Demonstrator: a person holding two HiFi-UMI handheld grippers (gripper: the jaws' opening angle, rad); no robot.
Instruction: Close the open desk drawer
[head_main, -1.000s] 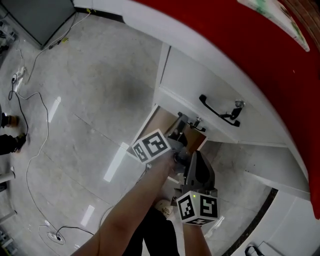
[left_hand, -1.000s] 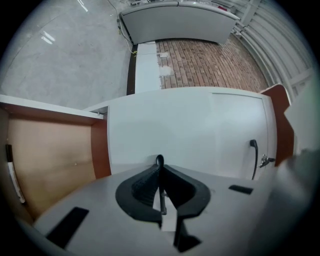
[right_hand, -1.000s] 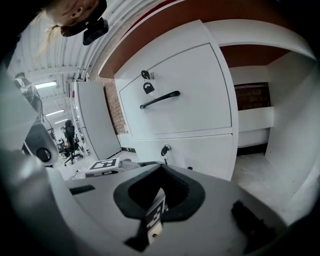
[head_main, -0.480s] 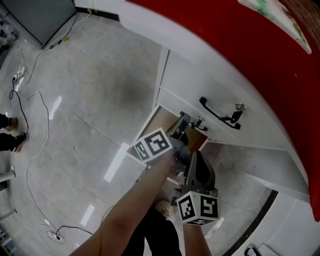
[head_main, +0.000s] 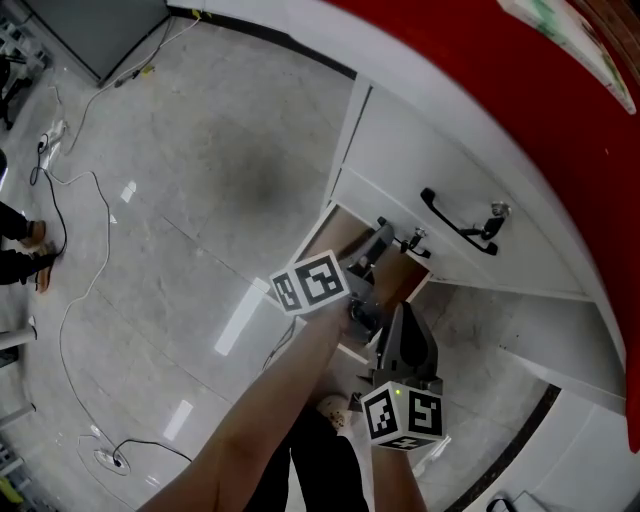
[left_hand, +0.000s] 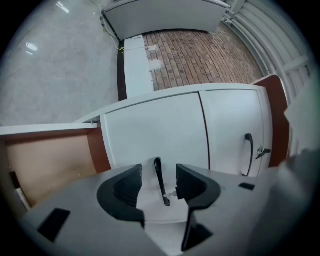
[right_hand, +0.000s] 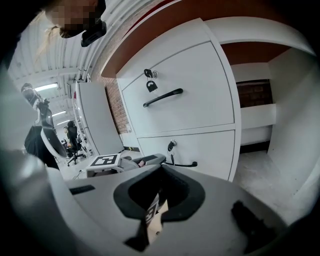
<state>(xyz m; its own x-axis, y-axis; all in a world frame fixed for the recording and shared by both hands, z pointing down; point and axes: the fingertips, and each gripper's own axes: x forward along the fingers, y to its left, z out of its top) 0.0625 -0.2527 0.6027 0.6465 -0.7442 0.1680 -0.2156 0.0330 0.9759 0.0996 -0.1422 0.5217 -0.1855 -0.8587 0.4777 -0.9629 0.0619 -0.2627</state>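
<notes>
The lower drawer (head_main: 345, 240) under the bench is still partly out. The left gripper (left_hand: 160, 192) has just been opening, and its jaws straddle the handle (left_hand: 159, 172) without pressing on it. The right gripper (right_hand: 159, 197) is closed and empty, nearer. The next move is probably to push the drawer front in until flush.

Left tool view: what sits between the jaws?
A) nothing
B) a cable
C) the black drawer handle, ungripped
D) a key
C: the black drawer handle stands between the jaws of the left tool, which have just been opening, with a gap showing on each side of it.
</notes>
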